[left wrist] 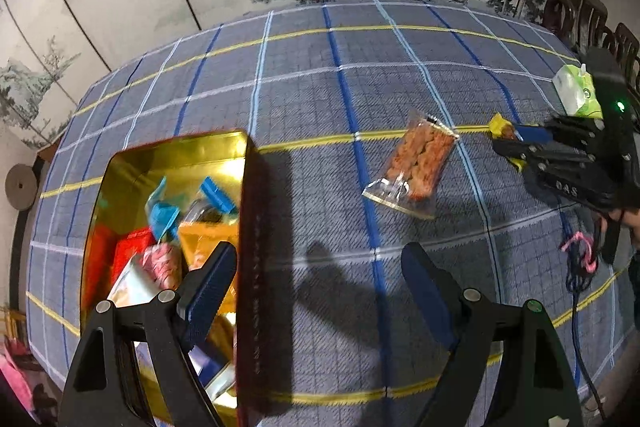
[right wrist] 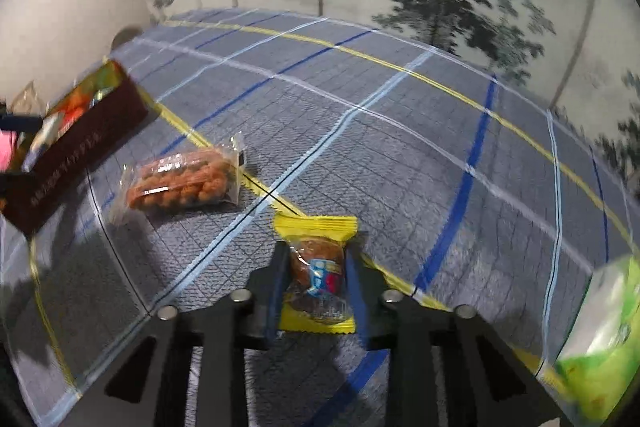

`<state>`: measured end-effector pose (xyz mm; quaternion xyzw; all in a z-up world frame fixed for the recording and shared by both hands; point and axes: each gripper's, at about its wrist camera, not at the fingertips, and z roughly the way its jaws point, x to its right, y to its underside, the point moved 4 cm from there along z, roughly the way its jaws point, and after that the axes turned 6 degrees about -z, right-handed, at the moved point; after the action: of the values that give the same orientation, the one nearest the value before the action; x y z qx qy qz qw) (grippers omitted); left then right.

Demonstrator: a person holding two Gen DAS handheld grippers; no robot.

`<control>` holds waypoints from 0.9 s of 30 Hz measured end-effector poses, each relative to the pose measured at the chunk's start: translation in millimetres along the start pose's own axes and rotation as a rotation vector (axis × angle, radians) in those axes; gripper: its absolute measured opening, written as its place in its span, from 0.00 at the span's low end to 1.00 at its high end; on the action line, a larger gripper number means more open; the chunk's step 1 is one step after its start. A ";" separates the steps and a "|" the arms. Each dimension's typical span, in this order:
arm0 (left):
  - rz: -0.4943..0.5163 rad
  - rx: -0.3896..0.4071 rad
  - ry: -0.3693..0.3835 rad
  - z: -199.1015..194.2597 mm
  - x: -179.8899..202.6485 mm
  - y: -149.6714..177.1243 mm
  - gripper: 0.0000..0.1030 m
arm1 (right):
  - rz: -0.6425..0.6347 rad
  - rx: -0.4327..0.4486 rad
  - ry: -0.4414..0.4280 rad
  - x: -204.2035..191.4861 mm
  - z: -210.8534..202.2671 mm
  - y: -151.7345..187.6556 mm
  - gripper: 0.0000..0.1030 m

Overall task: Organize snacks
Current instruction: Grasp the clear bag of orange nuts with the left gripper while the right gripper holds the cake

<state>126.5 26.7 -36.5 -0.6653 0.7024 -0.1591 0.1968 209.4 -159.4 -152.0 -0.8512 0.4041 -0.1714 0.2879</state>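
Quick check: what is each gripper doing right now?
Left gripper: jaws open, empty.
Right gripper: jaws closed on the yellow snack packet.

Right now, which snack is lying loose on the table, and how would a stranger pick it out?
Start at the gold-lined tin on the plaid tablecloth. To its right a clear packet of orange-brown snack pieces lies flat on the cloth, alone. Unlike the yellow-edged packet clamped in the right gripper, nothing holds it.
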 end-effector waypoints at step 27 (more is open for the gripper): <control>0.195 -0.030 0.178 82.2 74.4 -47.0 0.56 | 0.350 0.028 0.300 31.9 -69.8 96.5 0.25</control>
<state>204.8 -47.3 -90.1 -0.5800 0.7806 -0.1873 0.1383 135.6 -258.0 -156.6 -0.7290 0.5814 -0.2492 0.2615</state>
